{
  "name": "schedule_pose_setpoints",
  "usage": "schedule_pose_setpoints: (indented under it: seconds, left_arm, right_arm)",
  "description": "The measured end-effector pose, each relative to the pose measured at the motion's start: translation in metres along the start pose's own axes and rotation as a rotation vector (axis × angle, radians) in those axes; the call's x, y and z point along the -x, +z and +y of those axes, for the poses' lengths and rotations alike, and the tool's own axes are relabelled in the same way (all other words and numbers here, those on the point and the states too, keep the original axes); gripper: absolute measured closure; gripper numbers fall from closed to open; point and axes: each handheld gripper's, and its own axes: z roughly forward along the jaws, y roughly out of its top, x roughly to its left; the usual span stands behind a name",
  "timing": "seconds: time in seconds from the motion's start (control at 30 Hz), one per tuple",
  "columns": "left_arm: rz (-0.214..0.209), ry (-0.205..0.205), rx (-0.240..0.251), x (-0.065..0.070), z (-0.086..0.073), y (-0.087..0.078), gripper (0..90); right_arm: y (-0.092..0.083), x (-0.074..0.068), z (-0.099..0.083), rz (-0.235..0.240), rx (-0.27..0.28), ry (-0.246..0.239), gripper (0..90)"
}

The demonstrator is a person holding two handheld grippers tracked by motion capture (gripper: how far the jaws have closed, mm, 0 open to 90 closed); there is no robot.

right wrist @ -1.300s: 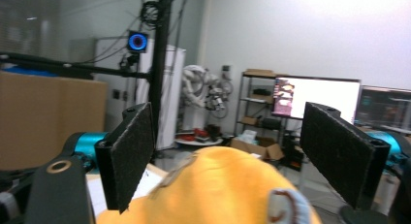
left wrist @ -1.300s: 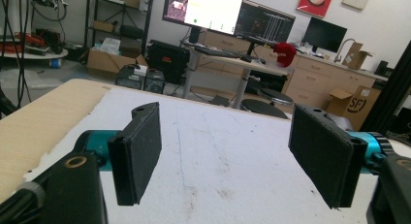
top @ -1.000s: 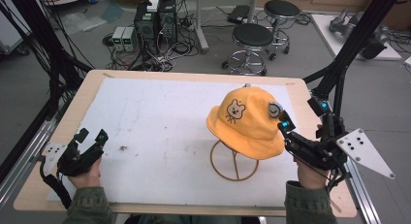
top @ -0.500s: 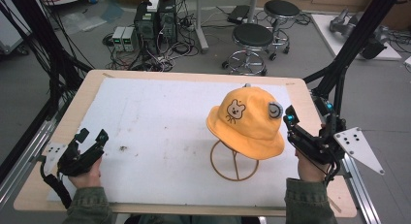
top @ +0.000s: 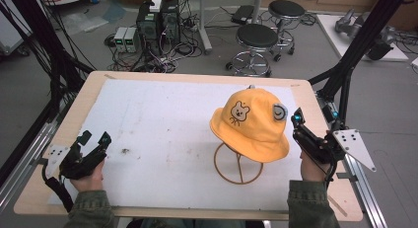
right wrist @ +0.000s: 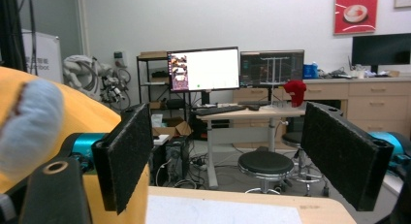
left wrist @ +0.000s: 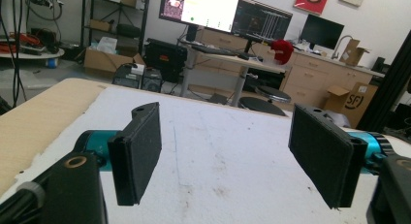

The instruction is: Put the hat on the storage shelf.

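The right gripper (top: 297, 120) — jaws wide — sits just beside the yellow bucket hat (top: 249, 124) on its wire stand (top: 238, 165); the left gripper (top: 93, 140) rests wide too.

hat (top: 249, 124): yellow bucket hat, you see a bear face on its front and a grey patch at its side | state: upright, perched on a wire stand (top: 238, 165) | place: right of centre, on the worktop
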Motion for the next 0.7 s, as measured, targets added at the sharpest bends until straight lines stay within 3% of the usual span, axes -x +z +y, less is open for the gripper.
schedule_pose_setpoints:
  seconds: [0.33, 0.7]
  left_arm:
    - [0.000, 0.001, 0.003, 0.000, 0.000, -0.001, 27.8]
    - [-0.001, 0.023, 0.001, 0.004, 0.000, -0.003, 27.7]
  right_arm:
    - [-0.001, 0.004, -0.026, -0.024, -0.063, -0.008, 18.1]
    - [-0.007, 0.012, -0.063, -0.106, -0.169, 0.053, 17.5]
